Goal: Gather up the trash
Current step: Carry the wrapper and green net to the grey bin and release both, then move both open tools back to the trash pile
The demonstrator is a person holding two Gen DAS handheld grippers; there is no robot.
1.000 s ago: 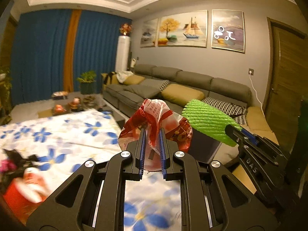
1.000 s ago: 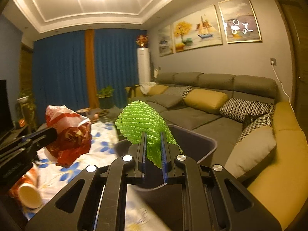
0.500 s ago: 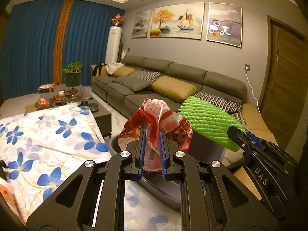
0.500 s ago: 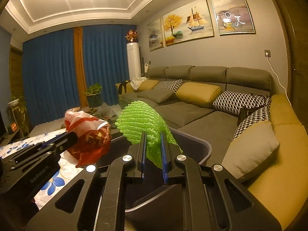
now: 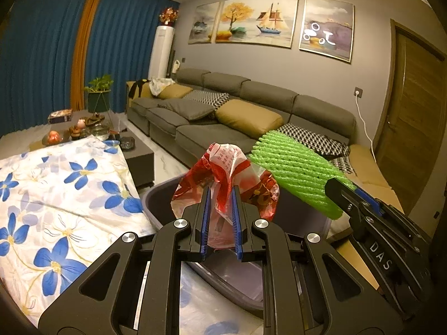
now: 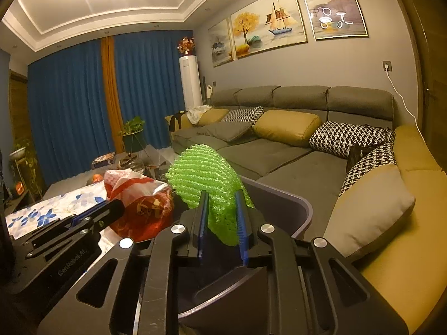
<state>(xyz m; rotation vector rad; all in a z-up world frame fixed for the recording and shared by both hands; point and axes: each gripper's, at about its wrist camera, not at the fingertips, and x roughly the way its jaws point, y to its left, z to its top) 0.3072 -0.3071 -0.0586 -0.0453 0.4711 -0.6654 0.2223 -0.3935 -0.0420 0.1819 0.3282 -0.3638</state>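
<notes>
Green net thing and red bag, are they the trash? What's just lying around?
For the job:
green foam fruit net
red plastic bag
grey bin

Just lying about:
sofa cushions
potted plant
flowered cloth

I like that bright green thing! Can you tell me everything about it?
The green foam net is a soft, ribbed mesh sleeve, like fruit wrapping, squashed into a fan. It sits between the blue pads of the right tool, whose jaws have just been opening, above the grey bin, beside the red plastic bag.
</notes>
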